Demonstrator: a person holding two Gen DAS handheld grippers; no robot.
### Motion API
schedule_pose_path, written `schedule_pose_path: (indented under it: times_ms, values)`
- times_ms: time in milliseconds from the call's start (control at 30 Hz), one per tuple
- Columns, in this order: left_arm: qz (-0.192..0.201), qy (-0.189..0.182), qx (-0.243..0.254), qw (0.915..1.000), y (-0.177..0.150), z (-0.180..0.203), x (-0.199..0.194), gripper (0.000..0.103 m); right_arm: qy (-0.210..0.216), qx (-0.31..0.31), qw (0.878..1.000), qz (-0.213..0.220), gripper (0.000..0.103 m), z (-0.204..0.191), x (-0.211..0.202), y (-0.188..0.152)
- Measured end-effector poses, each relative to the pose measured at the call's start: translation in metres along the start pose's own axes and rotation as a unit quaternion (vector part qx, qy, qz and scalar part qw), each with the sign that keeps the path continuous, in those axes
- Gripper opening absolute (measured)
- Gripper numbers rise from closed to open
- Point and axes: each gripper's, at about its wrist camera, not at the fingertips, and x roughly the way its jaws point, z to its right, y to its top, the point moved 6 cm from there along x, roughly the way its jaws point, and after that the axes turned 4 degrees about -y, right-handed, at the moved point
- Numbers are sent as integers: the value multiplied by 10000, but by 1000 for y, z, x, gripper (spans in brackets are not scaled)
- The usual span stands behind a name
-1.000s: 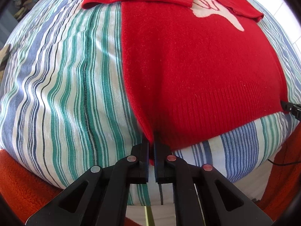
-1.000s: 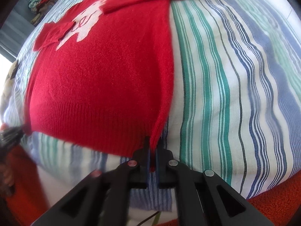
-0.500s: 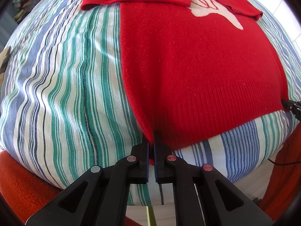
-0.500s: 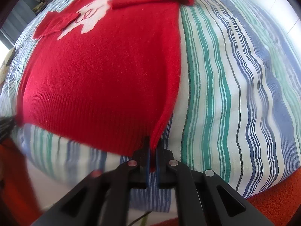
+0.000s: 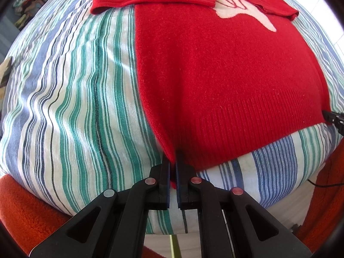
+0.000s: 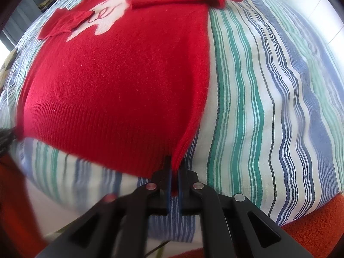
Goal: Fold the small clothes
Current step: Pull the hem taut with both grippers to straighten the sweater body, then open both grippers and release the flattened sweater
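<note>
**Both grippers pinching the sweater hem**

So the red sweater (image 5: 215, 81) is lying flat on a striped sheet (image 5: 71, 107), white design facing up, both sleeves folded in across the chest. The ribbed hem is the end nearest the grippers.

The left gripper (image 5: 173, 167) has its fingers closed almost all the way on the hem's left corner, with a bit of red knit showing in the narrow gap between them. The right gripper (image 6: 174, 169) is doing the same at the other corner, fingers clamped on the edge where the side seam meets the hem. That corner looks pulled up slightly off the sheet into a little ridge.

There's orange fuzzy fabric (image 5: 25, 208) underneath, showing past the sheet's near edge. A pile of clothes (image 5: 28, 6) sits way off in the far left background, pretty blurry.
</note>
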Motion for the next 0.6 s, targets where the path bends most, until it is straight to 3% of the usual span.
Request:
schedule_pose_path:
  times_ms: [200,233,267,300,333,367,400,500,600]
  values:
    - [143,295,281,9991,-2,13,-11,10,37,27,10000,-26,6,0,-4,-1]
    - [150,365,330,9987,-4,15,-14,19,129,102,9998,-57,9,2,-5,-1]
    - [147,449,367,9982,-6,16,-17,39,224,182,9995,-91,12,6,-8,-2]
    - [139,579,379,9975,-8,15,-20,54,310,245,9991,-136,24,11,-11,-3]
    - [64,711,359,9968,-11,12,-22,88,391,283,9986,-201,43,16,-14,-5]
    - [-50,756,304,9967,-16,9,-23,98,465,289,9981,-292,55,21,-17,-9]
    - [-113,674,228,9974,-20,6,-26,95,550,243,9973,-431,69,26,-19,-13]
    - [-82,224,-184,9995,-25,-5,-44,87,519,-60,9953,-816,69,45,-29,-25]
    - [426,103,-538,9976,-15,-19,-76,87,-196,-418,9978,-484,69,72,-61,-5]
